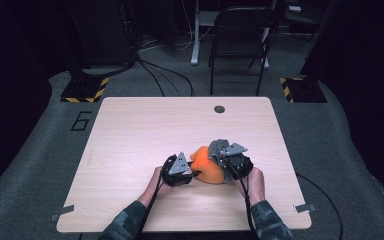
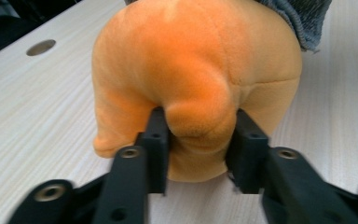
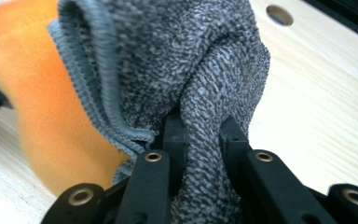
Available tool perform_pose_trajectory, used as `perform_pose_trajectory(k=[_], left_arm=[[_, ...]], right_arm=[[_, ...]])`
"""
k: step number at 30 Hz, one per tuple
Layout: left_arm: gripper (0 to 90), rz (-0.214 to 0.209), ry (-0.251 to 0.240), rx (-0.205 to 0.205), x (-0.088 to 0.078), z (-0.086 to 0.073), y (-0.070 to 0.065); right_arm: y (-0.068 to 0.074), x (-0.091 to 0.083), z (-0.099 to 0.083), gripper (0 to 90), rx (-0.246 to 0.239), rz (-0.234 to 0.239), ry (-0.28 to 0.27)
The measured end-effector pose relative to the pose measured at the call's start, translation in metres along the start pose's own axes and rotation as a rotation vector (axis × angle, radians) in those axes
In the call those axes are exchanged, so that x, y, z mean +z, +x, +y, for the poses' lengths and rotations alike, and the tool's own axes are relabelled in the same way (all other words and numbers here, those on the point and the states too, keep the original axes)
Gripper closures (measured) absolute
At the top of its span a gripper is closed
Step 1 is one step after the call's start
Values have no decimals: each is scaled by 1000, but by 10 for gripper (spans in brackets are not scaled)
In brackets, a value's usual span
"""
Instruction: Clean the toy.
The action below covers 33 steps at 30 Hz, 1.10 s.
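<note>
On the pale wooden table [image 1: 130,130], toward its near side, an orange plush toy [image 1: 207,170] is seen between both grippers. A bulge of it is pinched by the left gripper [image 2: 198,140]. Grey knitted cloth [image 3: 191,56] on the toy's right is clamped by the right gripper [image 3: 200,140].

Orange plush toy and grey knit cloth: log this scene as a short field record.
surface: wooden table
toy: orange plush toy, resting on the table
cloth: grey knit cloth, lying against the toy's top
left hand-held gripper: jaws pinch a bulge of the toy
right hand-held gripper: jaws shut on a fold of the cloth
table hole: round hole near the far edge
</note>
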<state>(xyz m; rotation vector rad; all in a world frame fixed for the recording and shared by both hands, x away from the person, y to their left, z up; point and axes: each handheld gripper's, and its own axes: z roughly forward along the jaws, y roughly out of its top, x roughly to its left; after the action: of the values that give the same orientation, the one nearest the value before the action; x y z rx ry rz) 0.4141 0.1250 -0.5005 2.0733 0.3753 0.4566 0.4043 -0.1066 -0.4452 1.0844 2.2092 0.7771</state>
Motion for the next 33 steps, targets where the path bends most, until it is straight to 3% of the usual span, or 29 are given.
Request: perform_pose_trajectory(k=[1, 2, 5, 7, 9, 10, 13, 19, 22, 28, 33], left_arm=[[706, 1, 0, 5, 0, 0, 0], [722, 8, 0, 7, -1, 0, 0], [740, 7, 1, 5, -3, -2, 1], [747, 10, -1, 5, -3, -3, 1], [753, 9, -8, 2, -3, -3, 0], [762, 12, -12, 7, -3, -3, 0], [777, 17, -25, 7, -4, -3, -1], [800, 21, -73, 14, -6, -5, -3], [807, 28, -103, 41, -10, -2, -5], [809, 2, -154, -25, -21, 7, -4], [807, -28, -188, -127, -37, 26, -5]], right_arm=[[-4, -3, 0, 776, 2, 13, -20], [-9, -9, 0, 776, 34, 21, -40], [-34, -32, -5, 775, 70, -22, -87], [-49, -41, -15, 775, 109, -56, -75], [-58, -39, -29, 775, 134, -68, -44], [-60, -30, -41, 775, 142, -75, 4], [-62, -20, -46, 775, 166, -73, 32], [-64, -12, -49, 773, 175, -78, 54], [-65, -11, -49, 773, 180, -80, 53], [-71, -14, -51, 773, 185, -107, 35], [-76, -22, -47, 773, 192, -112, 26]])
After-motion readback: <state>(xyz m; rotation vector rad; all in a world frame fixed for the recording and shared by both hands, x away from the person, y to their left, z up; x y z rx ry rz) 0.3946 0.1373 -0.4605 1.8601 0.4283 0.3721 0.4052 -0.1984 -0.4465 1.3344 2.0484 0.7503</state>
